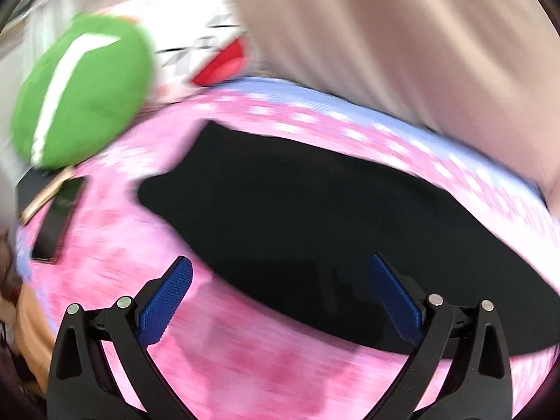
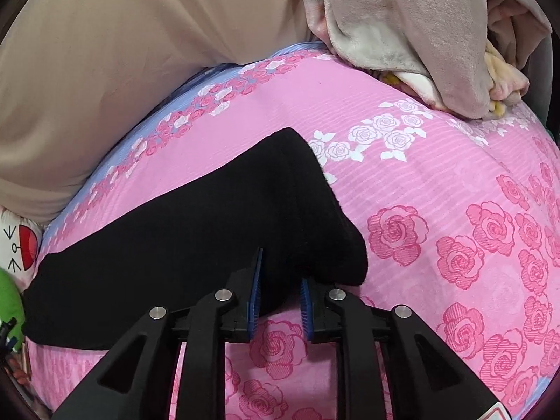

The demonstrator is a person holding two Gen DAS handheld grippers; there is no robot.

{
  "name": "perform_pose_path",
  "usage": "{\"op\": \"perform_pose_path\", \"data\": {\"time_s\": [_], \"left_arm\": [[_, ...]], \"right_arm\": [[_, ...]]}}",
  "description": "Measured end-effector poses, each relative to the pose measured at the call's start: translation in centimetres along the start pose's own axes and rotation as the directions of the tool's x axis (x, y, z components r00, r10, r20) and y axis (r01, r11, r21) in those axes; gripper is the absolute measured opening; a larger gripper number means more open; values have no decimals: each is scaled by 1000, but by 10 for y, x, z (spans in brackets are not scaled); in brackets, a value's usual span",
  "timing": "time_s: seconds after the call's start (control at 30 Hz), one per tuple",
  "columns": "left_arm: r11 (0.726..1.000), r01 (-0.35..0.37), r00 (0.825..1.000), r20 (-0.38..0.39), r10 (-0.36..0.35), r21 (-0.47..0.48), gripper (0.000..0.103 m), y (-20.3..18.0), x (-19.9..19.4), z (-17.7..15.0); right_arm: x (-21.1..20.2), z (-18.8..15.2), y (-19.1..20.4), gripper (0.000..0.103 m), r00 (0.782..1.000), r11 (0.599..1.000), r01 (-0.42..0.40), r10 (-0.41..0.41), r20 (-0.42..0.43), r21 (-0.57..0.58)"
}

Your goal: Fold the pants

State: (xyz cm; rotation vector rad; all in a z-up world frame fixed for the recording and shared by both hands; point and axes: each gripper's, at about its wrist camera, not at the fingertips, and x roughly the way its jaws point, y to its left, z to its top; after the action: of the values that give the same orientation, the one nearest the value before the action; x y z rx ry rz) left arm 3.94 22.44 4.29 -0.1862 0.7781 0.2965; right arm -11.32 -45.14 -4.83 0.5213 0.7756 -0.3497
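The black pants [image 2: 196, 231] are seen lying flat on a pink rose-print sheet [image 2: 455, 210], stretched from lower left up to a folded end near the middle of the right wrist view. The right gripper [image 2: 280, 292] is set at the near edge of that folded end; its jaws are narrowly parted, with a bulge of black cloth sitting between the blue pads [image 2: 257, 280], though whether the pads press on it cannot be told. In the blurred left wrist view, the left gripper [image 1: 280, 301] is held wide open above the pants [image 1: 315, 231], with nothing between its fingers [image 1: 164, 301]. A beige cushion [image 2: 105, 87] is seen beyond the sheet, a grey blanket [image 2: 402, 35] is heaped at the far right, and a green plush [image 1: 84, 94] lies at the left beside a dark phone [image 1: 57, 220].
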Motion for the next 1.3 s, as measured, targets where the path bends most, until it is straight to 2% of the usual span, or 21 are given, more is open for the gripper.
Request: {"op": "perform_pose_path", "data": {"time_s": [0.1,0.2,0.23,0.27,0.33,0.4,0.47,0.5,0.57,0.6,0.63,0.67,0.73,0.8,0.83,0.87,0.97,1.03,1.13,1.27,1.3], "left_arm": [[991,-77,997,-32,73,-105,98,62,22,22],[986,-30,996,-92,14,-165,97,98,55,39],[984,-4,993,-114,-17,-179,84,105,69,45],[981,33,990,-125,-58,-192,45,109,78,50],[976,70,987,-126,-97,-205,9,113,84,63],[976,108,990,-68,-123,-191,9,111,69,72],[992,28,999,-14,-30,-120,14,107,61,73],[994,-3,1000,-29,0,-106,16,108,68,71],[991,-43,990,-139,25,-127,18,116,96,58],[990,-49,990,-138,30,-135,19,118,96,52],[990,-79,991,-113,65,-120,32,116,88,47],[983,-154,985,-89,146,-102,54,113,77,43],[953,-292,956,-24,291,-85,76,105,53,38],[935,-348,936,41,350,-63,78,94,29,33],[936,-350,933,72,352,-41,81,84,16,30],[944,-329,939,94,330,-24,86,74,5,28],[976,-216,970,121,209,41,90,30,-16,15],[982,-160,981,124,147,98,91,-3,-19,5],[978,-86,991,115,65,188,91,-56,-23,-16],[960,-16,997,76,-6,279,91,-117,-22,-48],[955,0,998,65,-20,296,91,-128,-20,-53]], "right_arm": [[3,1,1,18,1000,1000,11,-11,2,-10],[4,0,0,18,1000,1000,16,-16,3,-12],[3,0,0,18,1000,1000,16,-16,3,-12],[4,0,0,18,1000,1000,18,-18,3,-13],[4,1,-1,18,1000,1000,19,-19,3,-16],[4,0,1,18,1000,999,27,-27,5,-22],[4,0,2,18,1000,999,30,-30,7,-27],[4,0,1,18,1000,999,28,-27,6,-24],[4,0,0,18,1000,1000,16,-16,4,-16],[4,0,-1,19,1000,1000,13,-13,4,-13],[4,0,-1,20,1000,1000,11,-11,3,-12],[4,0,-1,21,1000,1000,9,-9,0,-14],[5,0,0,24,1000,1000,5,-5,-2,-16],[5,0,1,29,1000,1000,-9,9,-4,-18],[5,0,2,33,1000,1000,-15,15,-5,-20],[5,0,3,35,1000,999,-21,20,-6,-26],[6,1,7,39,1000,999,-18,17,-8,-44],[6,1,7,41,1000,999,-24,24,-8,-42],[5,2,3,42,999,999,-45,45,-7,-20],[2,4,1,40,998,998,-61,61,8,-14],[2,4,1,31,998,998,-59,59,10,-11]]}}
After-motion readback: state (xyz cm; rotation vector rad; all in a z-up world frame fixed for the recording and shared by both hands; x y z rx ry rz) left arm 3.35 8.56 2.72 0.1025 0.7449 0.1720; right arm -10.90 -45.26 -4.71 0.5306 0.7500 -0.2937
